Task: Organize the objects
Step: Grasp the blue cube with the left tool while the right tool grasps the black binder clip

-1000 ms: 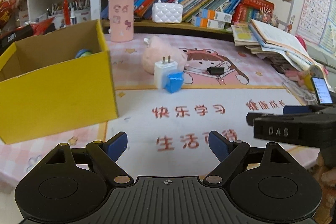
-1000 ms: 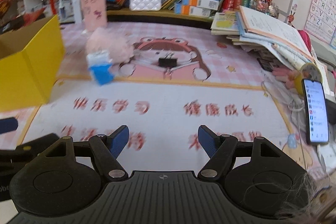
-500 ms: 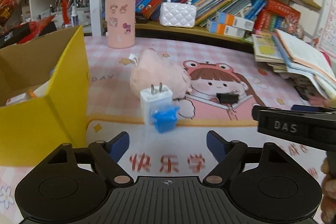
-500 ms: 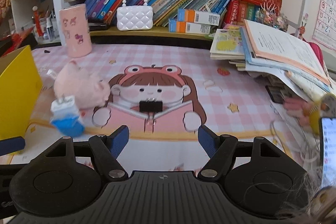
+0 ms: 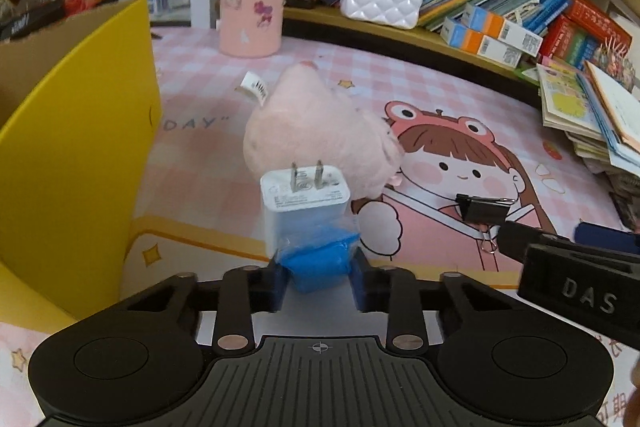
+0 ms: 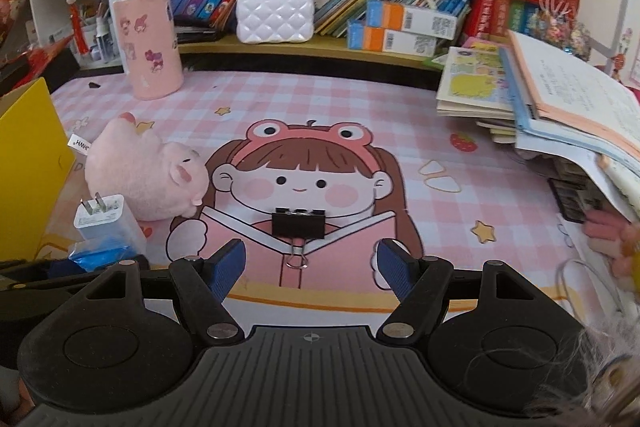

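My left hand-held gripper (image 5: 319,277) is clamped on the blue-wrapped base of the white charger (image 5: 305,205), prongs pointing up. Pink plush (image 5: 316,131) sits right behind it at 12, yellow box (image 5: 76,163) at 9. My right hand-held gripper (image 6: 310,263) is about half open, nothing in it, with the black binder clip (image 6: 298,224) on the desk (image 6: 460,211) just ahead at 12.

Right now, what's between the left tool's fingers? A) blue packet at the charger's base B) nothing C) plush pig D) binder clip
A: the left tool is shut on the blue packet below the white charger; the binder clip and plush pig lie untouched.
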Available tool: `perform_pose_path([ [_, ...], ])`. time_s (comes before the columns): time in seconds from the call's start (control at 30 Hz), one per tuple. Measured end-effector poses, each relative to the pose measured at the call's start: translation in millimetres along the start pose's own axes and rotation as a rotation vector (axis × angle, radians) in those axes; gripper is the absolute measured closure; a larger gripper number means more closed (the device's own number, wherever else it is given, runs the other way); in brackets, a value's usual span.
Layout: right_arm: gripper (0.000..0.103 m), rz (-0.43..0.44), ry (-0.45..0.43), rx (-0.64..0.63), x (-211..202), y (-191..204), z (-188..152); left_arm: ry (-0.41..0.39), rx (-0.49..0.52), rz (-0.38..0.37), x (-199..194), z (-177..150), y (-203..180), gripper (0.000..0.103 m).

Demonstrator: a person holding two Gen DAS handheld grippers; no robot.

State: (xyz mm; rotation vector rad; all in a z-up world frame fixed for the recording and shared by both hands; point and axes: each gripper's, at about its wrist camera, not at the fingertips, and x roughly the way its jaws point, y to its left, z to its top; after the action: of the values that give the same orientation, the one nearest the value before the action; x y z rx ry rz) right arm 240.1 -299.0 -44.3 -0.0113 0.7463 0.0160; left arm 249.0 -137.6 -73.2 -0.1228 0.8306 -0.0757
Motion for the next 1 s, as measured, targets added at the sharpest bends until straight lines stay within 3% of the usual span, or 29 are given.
perform_pose_path([
  [0.4,0.036,0.002,0.039,-0.006,56,4,11,-0.005,0.005,-0.038,-44,-17,25,0.076],
  [0.57,0.066,0.008,0.039,0.033,67,-2,11,-0.011,0.022,-0.047,-62,-26,32,0.076],
  [0.77,0.066,-0.006,0.023,0.046,50,0,9,-0.028,0.023,-0.057,-78,-31,42,0.076],
  [1.0,0.066,0.007,-0.002,0.044,4,13,-7,-0.042,0.027,-0.072,-95,-43,56,0.076],
])
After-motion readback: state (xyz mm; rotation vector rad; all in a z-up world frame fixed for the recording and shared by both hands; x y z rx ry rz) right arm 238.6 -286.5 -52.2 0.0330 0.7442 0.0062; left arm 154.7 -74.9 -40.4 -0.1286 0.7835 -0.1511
